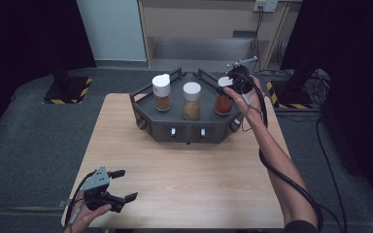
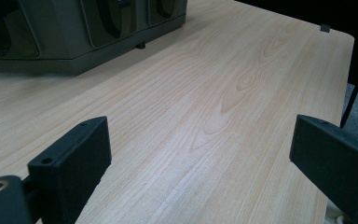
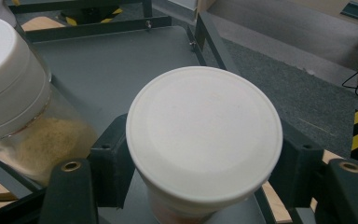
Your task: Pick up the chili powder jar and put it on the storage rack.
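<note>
White plastic caps the jar with red spice, and this jar is sitting at the right end of the dark grey tray, on the far side of the wooden table. The right gripper is squeezing it just under the white lid, with one black jaw pressing on each side. To do this step well, I think the person should be keeping the squeeze firm and the jar straight up, so it is not bumping the tray's rail or the jar with yellow powder right next to it. The third jar is standing farther left, well out of the way. The right arm is reaching long across the table, with the hand curling over the top of the gripper and its cable trailing back. The left gripper is lying low near the front left corner of the table, jaws wide apart, holding nothing.
</note>
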The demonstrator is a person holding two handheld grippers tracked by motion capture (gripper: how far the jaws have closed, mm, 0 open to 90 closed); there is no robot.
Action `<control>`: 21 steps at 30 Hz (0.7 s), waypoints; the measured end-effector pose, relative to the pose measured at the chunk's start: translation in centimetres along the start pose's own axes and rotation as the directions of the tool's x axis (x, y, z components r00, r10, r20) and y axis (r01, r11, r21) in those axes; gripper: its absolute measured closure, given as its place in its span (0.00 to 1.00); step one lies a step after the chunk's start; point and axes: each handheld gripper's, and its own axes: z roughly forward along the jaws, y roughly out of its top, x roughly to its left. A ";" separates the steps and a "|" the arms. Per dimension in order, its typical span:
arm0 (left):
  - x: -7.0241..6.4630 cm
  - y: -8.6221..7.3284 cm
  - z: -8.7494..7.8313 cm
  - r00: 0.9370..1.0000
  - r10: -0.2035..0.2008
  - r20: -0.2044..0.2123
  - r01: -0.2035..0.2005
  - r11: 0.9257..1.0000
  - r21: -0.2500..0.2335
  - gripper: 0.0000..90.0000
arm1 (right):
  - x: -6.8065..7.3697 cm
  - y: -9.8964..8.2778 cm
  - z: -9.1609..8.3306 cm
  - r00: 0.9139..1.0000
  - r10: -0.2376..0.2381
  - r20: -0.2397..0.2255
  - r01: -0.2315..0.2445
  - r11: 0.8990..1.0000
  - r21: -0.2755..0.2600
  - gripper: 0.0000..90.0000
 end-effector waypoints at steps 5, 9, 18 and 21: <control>0.0 0.0 0.0 1.000 -0.001 0.000 0.001 1.000 0.000 0.05 | -0.1 0.0 0.5 1.000 0.012 -0.008 -0.012 1.000 -0.006 0.37; 0.1 0.0 0.1 1.000 -0.003 0.001 0.003 1.000 0.001 0.05 | -0.2 -0.2 0.5 1.000 0.010 -0.009 -0.010 1.000 -0.011 0.37; 0.0 0.0 0.1 1.000 0.000 -0.001 0.000 1.000 0.004 0.05 | -1.0 -0.8 0.3 0.999 0.046 -0.023 -0.047 0.999 -0.027 0.27; 0.0 0.0 0.1 1.000 0.002 0.001 -0.002 1.000 0.004 0.05 | -0.9 -1.1 -0.7 0.998 0.055 -0.027 -0.057 0.997 -0.057 0.19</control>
